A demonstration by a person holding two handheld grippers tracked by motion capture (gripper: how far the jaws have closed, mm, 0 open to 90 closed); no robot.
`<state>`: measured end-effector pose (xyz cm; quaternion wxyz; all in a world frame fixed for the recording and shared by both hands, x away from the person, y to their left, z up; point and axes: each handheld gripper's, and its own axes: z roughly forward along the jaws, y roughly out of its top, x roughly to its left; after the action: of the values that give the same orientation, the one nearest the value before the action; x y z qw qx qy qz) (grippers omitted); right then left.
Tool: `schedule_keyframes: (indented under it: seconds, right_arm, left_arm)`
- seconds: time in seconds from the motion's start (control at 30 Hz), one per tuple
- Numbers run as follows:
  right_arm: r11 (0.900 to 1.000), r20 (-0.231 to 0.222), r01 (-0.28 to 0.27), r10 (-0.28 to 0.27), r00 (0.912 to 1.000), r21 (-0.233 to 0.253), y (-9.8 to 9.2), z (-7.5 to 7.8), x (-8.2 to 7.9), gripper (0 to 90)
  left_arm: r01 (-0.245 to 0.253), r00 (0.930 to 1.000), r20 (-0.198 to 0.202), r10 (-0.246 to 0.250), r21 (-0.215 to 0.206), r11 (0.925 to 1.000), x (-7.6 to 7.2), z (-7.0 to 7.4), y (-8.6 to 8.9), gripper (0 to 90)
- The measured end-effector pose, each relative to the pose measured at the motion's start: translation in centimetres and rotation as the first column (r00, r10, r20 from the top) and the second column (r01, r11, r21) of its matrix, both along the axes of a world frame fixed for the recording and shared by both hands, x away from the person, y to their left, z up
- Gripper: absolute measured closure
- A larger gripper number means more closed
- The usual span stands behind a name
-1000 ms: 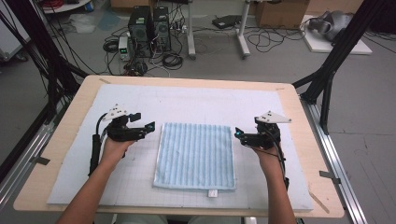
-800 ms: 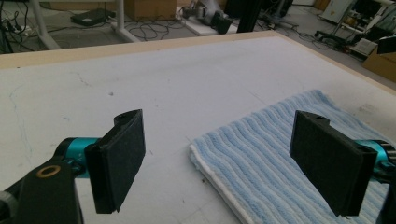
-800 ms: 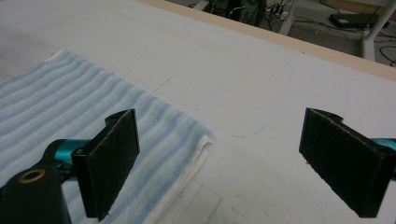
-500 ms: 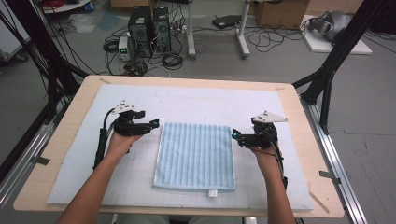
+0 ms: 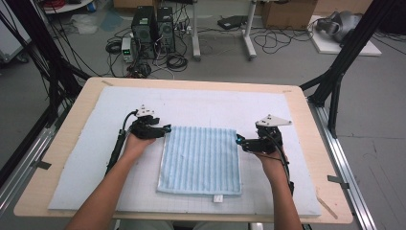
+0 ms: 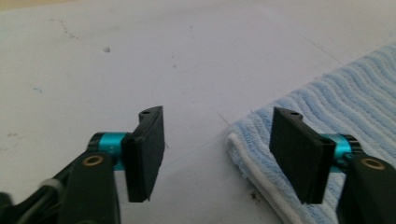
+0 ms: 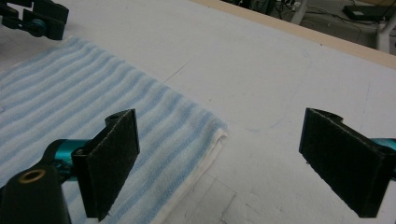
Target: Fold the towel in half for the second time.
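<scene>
Both grippers are lining up on the far corners of the folded light-blue striped terry towel (image 5: 200, 159), which lies flat mid-worktop on the white padded mat (image 5: 76, 158). The left gripper (image 6: 217, 154) and right gripper (image 7: 224, 158) hold their fingers wide, each straddling a corner. Next, I judge, comes lowering and pinching.

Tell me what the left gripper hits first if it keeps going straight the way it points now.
Most likely the towel: the left gripper is open, its jaws straddling the towel's near corner, one above the cloth, one above the bare white mat. Height above the cloth is unclear.
</scene>
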<state>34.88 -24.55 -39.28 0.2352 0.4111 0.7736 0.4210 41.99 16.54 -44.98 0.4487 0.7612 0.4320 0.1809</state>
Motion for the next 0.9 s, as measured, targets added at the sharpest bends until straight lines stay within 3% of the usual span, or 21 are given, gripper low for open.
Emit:
schedule_keyframes:
  seconds: [0.13, 0.3, 0.43, 0.57, 0.73, 0.9]
  right_arm:
    - [1.0, -0.007, -0.002, 0.002, 1.0, -0.004, 0.2, -0.1, 0.1, 11.4]
    - [1.0, -0.01, 0.001, -0.001, 0.9999, -0.002, 0.2, -0.2, 0.2, 11.4]
    - [1.0, -0.017, 0.004, -0.004, 0.9998, 0.002, 0.2, -0.5, 0.3, 11.4]
    - [1.0, -0.025, 0.006, -0.006, 0.9997, 0.005, 0.4, -0.8, 0.4, 11.4]
    - [1.0, -0.032, 0.016, -0.015, 0.9994, 0.021, 0.5, -1.1, 0.9, 11.4]
    - [0.999, -0.086, 0.045, -0.044, 0.9953, 0.006, 1.0, -1.6, 2.5, 11.4]
  left_arm:
    - [0.026, 0.9996, 0.006, -0.026, 0.036, 0.999, 0.1, 0.0, -0.7, 48.1]
    - [0.095, 0.9952, 0.009, -0.097, 0.147, 0.9846, 0.0, -0.1, -1.8, 55.8]
    - [0.139, 0.9894, 0.019, -0.144, 0.162, 0.9769, -0.3, -0.1, -2.1, 73.8]
    - [0.149, 0.9882, 0.012, -0.153, 0.15, 0.9773, -0.3, -0.1, -2.2, 83.0]
    - [0.145, 0.9891, 0.006, -0.147, 0.135, 0.9801, -0.3, -0.2, -2.0, 85.1]
    - [0.139, 0.9901, -0.003, -0.14, 0.126, 0.9822, -0.3, -0.2, -2.0, 85.1]
